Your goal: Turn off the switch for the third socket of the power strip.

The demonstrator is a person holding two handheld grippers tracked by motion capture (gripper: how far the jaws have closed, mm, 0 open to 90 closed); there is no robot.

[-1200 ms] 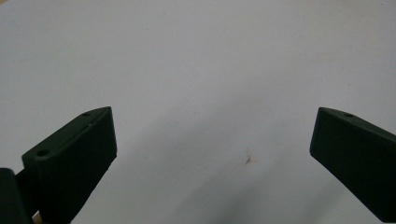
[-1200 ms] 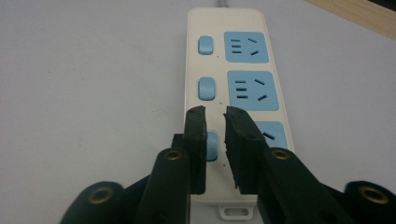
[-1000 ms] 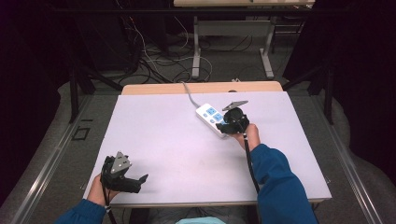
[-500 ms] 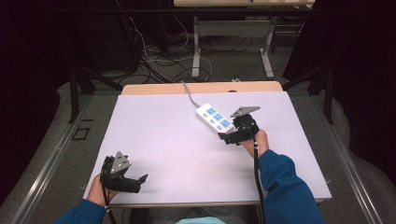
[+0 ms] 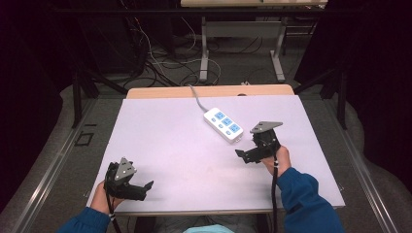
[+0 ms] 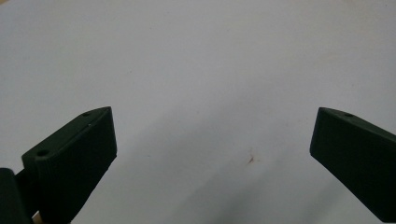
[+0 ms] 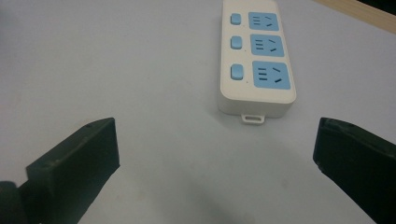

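A white power strip [image 5: 223, 124] with three blue sockets and three blue switches lies on the white table top [image 5: 170, 141], right of centre. Its grey cord [image 5: 196, 97] runs off the far edge. My right gripper [image 5: 244, 155] hovers just on the near right of the strip, apart from it. Its jaws have just been opening and stand wide with nothing between them. In the right gripper view the power strip [image 7: 254, 60] lies ahead of the right gripper [image 7: 215, 128], near end towards me. My left gripper [image 5: 145, 190] rests open at the front left; in its own view the left gripper [image 6: 212, 121] spans bare table.
A wooden strip [image 5: 160, 91] borders the table's far edge. Beyond it, on the floor, are a tangle of cables [image 5: 155, 58] and the legs of another table [image 5: 204, 48]. The white surface stretches wide between the two grippers.
My right gripper has pulled back from the power strip towards the person and to the right, and its jaws have opened. The strip stays on the table. The left gripper has not moved.
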